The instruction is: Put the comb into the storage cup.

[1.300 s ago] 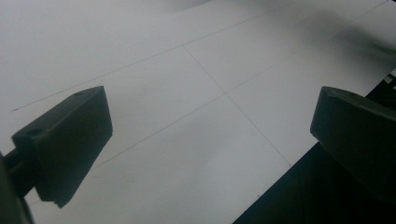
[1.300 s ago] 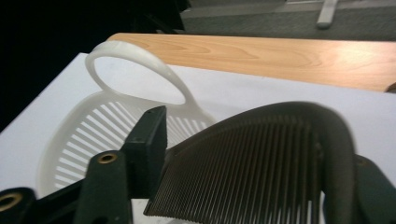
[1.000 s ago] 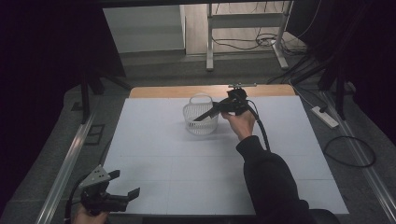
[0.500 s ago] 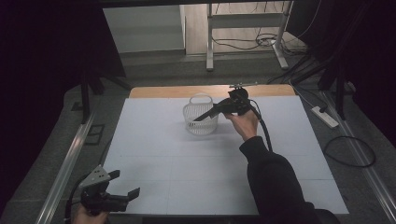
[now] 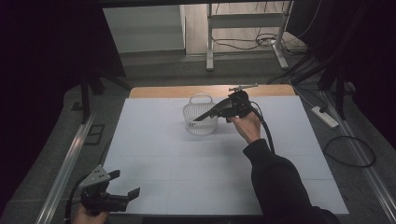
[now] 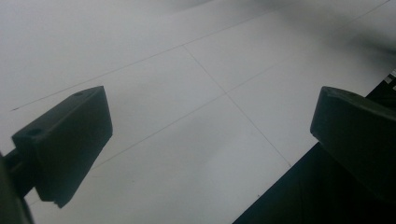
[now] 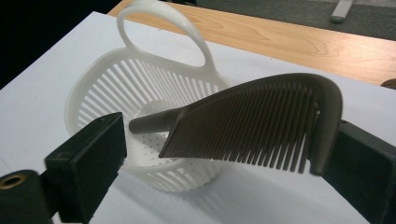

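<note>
Compared with the earlier frames, the right gripper [image 5: 201,116] has hardly shifted in the upper middle of the high view, but its jaws have just been opening; the comb [image 7: 261,122] is between them, its curved end against the right jaw and a clear gap to the left jaw, so I cannot tell if it is really clamped. The left gripper [image 5: 127,186] has stayed at the lower left of the frame, its jaws wide apart with nothing between them over the white tabletop [image 5: 163,154]. The comb is grey-brown, with fine straight teeth pointing down and a thin handle that reaches over the rim of the white slotted basket [image 7: 116,79], which has a loop handle.
</note>
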### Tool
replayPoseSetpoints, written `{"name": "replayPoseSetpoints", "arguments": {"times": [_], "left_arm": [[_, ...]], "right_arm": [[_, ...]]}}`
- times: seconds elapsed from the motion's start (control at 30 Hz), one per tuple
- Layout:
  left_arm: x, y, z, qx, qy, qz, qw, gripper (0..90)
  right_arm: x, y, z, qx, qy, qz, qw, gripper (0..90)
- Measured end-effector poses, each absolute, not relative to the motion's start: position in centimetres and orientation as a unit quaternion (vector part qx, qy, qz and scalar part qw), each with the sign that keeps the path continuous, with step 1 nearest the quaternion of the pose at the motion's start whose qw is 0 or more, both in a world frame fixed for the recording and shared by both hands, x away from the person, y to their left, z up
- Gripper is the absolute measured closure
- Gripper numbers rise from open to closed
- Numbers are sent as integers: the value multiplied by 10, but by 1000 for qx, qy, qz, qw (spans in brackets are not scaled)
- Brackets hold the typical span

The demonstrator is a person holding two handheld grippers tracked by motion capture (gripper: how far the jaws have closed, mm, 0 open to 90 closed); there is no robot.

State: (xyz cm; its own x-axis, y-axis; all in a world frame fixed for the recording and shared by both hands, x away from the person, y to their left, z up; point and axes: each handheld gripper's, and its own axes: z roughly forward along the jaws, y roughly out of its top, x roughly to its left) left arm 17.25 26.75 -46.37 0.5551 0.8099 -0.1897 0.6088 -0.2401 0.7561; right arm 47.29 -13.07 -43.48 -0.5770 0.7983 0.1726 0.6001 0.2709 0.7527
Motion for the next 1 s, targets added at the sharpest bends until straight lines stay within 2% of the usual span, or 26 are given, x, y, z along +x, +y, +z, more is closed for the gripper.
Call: {"name": "replayPoseSetpoints", "arguments": {"times": [0.33, 1.0], "left_arm": [[173, 268, -464, 776, 458, 121, 417, 0], [173, 270, -464, 773, 459, 116, 423, 0]], "right_arm": [[464, -131, -433, 426, 800, 410, 103, 9], [443, -140, -431, 398, 820, 396, 109, 1]]}}
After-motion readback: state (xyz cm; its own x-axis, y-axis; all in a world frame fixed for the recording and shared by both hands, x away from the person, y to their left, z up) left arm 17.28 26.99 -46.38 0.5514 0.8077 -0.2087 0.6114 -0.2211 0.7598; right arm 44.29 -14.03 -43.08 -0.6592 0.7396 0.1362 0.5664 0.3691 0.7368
